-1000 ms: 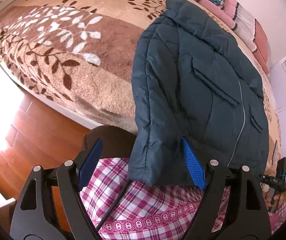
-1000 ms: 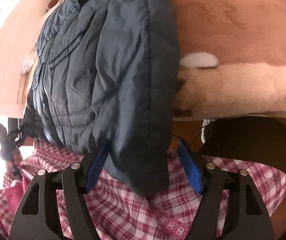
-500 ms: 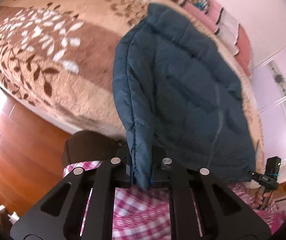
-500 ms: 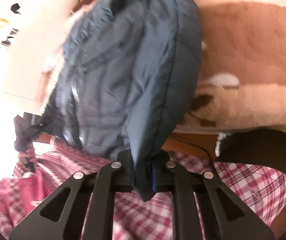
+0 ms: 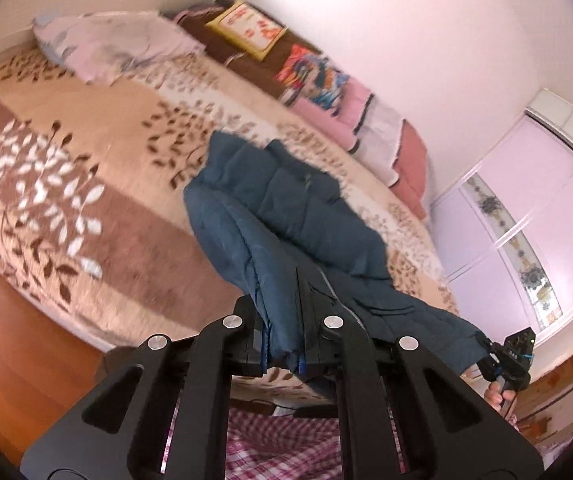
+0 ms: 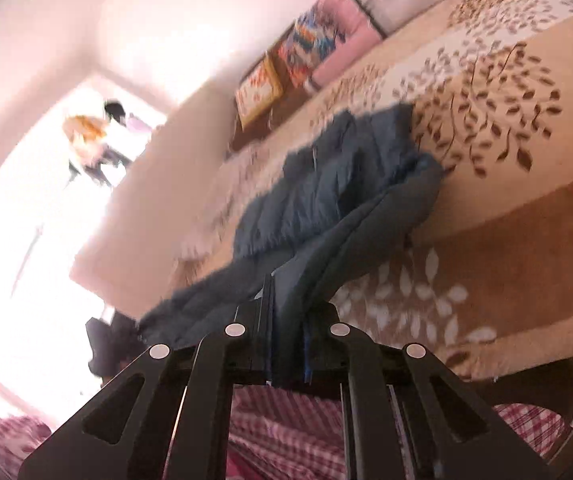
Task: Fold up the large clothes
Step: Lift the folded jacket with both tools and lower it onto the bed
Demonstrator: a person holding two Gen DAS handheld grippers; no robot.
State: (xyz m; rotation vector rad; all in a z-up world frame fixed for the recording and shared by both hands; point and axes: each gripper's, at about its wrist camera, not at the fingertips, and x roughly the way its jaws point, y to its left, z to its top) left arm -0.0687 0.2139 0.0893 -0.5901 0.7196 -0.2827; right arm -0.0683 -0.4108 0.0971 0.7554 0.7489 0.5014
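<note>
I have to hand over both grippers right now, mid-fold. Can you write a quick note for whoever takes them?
Left gripper: shut on the hem corner of the dark blue puffer jacket.
Right gripper: shut on the jacket's other hem corner.
Jacket: hem end lifted off the bed, collar end resting on the leaf-patterned blanket.
Done: both corners gripped and raised.
Left: carry the hem toward the collar, lay it down, release, finish folding.

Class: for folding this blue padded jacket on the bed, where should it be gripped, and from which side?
Grip the jacket by its near hem corners, from the bed's near edge. The left gripper and right gripper already do; that loose edge overhung the bed.
</note>
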